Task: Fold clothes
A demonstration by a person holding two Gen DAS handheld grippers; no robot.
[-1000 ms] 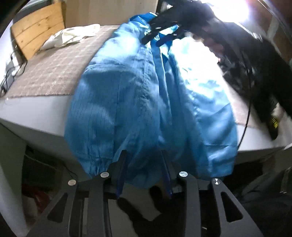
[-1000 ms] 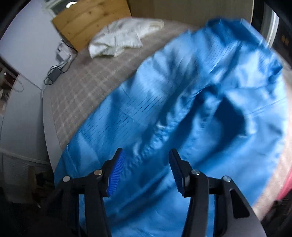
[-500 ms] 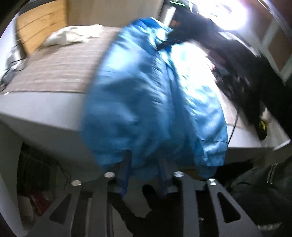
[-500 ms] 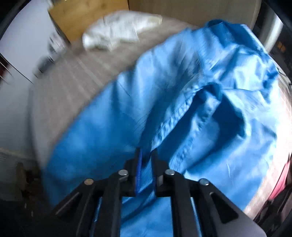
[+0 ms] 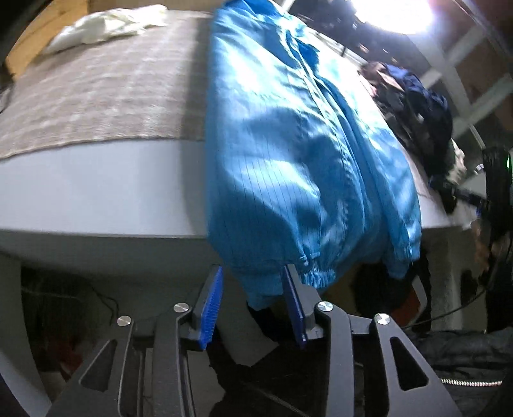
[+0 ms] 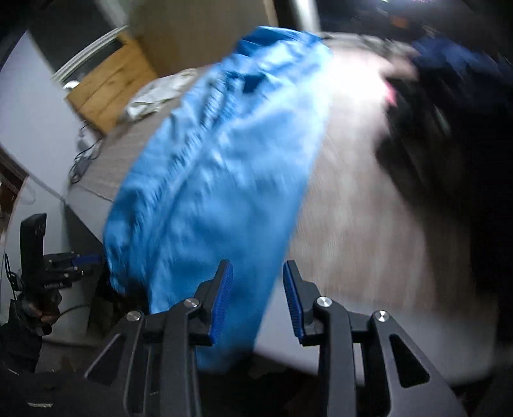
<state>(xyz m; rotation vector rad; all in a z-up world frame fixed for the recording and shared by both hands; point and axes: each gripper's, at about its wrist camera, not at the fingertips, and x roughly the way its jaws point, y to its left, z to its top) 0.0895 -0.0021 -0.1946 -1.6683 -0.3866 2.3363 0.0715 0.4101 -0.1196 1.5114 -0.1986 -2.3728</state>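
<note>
Two jaws: both part open and opening, neither pressing on cloth.
Left gripper: its jaws stand either side of the jacket's hanging hem, pads clear of it.
Right gripper: the jacket's edge lies between its jaws, not pinched.
Blue jacket: spread lengthwise on the bed, its cuffed lower end drooping over the near edge.
White cloth: crumpled at the bed's far end.
Dark clothes: heaped right of the jacket.
</note>
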